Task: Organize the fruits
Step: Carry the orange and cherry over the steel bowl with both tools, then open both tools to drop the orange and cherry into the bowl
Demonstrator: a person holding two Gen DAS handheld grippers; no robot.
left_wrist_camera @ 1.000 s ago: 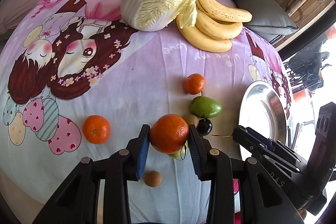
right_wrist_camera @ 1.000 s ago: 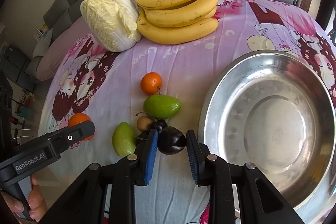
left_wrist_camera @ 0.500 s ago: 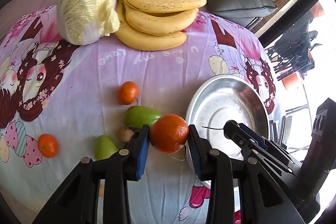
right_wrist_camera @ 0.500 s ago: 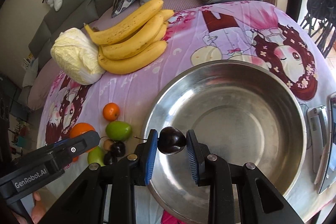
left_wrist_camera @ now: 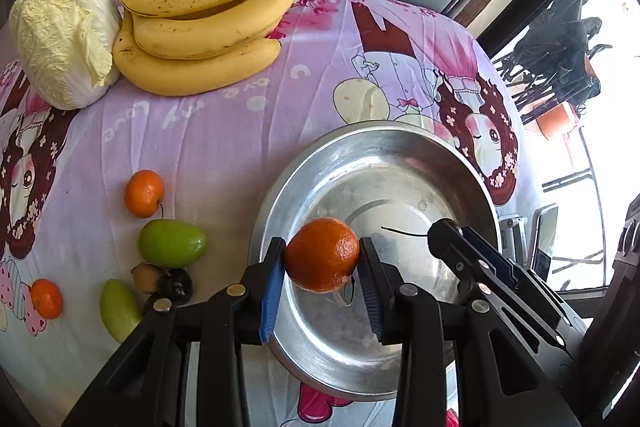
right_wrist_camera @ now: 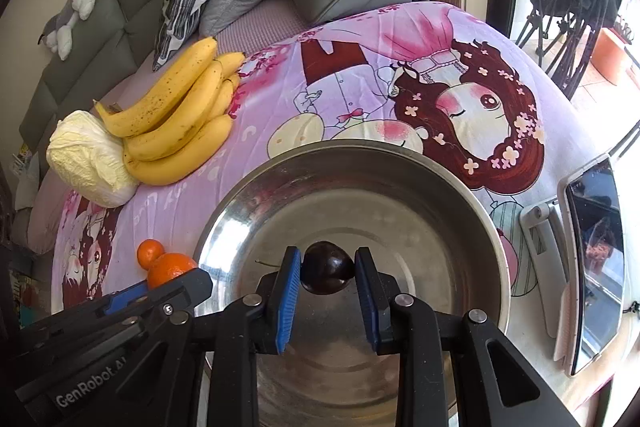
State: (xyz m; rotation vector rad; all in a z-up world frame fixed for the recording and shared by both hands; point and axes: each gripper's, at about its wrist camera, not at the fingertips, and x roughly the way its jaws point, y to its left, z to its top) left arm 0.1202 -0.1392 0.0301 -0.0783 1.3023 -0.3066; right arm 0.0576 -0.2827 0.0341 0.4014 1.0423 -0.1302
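Observation:
My left gripper (left_wrist_camera: 322,261) is shut on an orange (left_wrist_camera: 322,254) and holds it over the left part of the steel bowl (left_wrist_camera: 460,163). My right gripper (right_wrist_camera: 327,273) is shut on a dark cherry (right_wrist_camera: 327,273) with a thin stem, held over the middle of the same bowl (right_wrist_camera: 472,211). The right gripper also shows in the left wrist view, its fingertips (left_wrist_camera: 440,233) over the bowl. The orange in the left gripper shows in the right wrist view (right_wrist_camera: 170,267). Nothing lies in the visible part of the bowl.
On the purple cartoon cloth lie a banana bunch (left_wrist_camera: 200,27), a cabbage (left_wrist_camera: 60,31), two small oranges (left_wrist_camera: 143,193) (left_wrist_camera: 46,298), two green fruits (left_wrist_camera: 172,243) (left_wrist_camera: 118,309), a brown fruit (left_wrist_camera: 145,277) and dark cherries (left_wrist_camera: 178,283). A phone on a stand (right_wrist_camera: 592,251) sits right of the bowl.
Both grippers have moved right from the fruit cluster to above the bowl, each still holding its fruit. The bowl now fills more of both views.

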